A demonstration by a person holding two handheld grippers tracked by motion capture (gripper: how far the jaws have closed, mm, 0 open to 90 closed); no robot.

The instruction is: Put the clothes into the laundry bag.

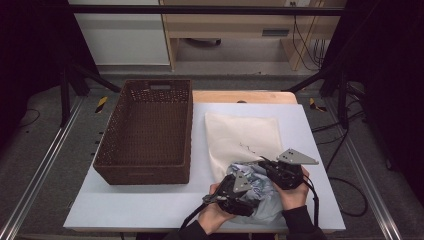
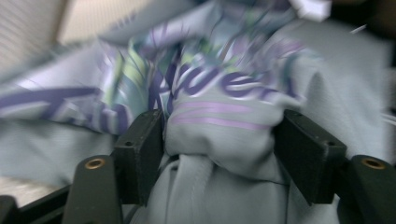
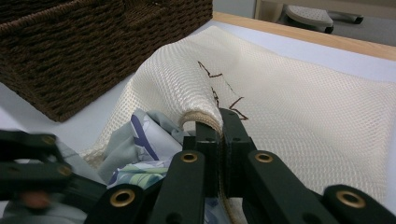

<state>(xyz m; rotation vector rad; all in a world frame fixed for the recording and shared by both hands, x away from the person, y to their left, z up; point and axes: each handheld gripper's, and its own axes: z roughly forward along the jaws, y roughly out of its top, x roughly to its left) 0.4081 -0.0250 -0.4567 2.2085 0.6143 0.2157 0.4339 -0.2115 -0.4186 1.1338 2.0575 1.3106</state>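
Note:
A pale grey-blue garment (image 1: pixel 261 192) with purple lettering lies bunched at the mouth of a cream mesh bag (image 1: pixel 242 132) on the white board. My left gripper (image 1: pixel 236 190) is pushed into the cloth; in the left gripper view a fold of the garment (image 2: pixel 219 116) bulges between the jaws of my left gripper (image 2: pixel 219 140), which stand apart and open. My right gripper (image 1: pixel 267 166) is shut on the bag's hemmed rim (image 3: pixel 201 117) and holds it lifted, so the mouth gapes. In the right gripper view, my right gripper (image 3: pixel 218 128) pinches that rim, with the garment (image 3: pixel 140 140) just inside the opening.
A dark brown woven basket (image 1: pixel 141 172) stands to the left of the bag on the white board (image 1: pixel 150 205). The wooden table edge (image 1: pixel 245 96) shows behind the board. Dark stands and cables flank the table.

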